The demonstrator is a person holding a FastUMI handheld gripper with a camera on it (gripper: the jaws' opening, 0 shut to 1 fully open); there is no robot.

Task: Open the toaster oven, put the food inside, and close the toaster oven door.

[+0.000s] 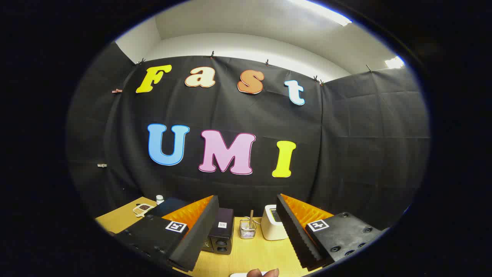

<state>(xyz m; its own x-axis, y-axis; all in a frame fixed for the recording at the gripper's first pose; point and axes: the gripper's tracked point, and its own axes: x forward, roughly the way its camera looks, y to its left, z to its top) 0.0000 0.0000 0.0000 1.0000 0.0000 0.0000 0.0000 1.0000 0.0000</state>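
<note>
My gripper (246, 198) is held well above a wooden table (253, 254), open, with nothing between its fingers (192, 238). On the table below the gap stand a black box with two round knobs on its front (220, 235), a small glass holding a stick (248, 229) and a white boxy appliance (272, 223). I cannot tell which of them is the toaster oven. Close under the gripper, a brown rounded thing (263, 272) lies on something white (240, 274); too little of it shows to tell what it is.
Beyond the left finger, a small dish of dark bits (143, 208) and a white bottle (160, 199) sit near the table's far left corner. The black cloth wall (346, 154) closes the booth right behind the table.
</note>
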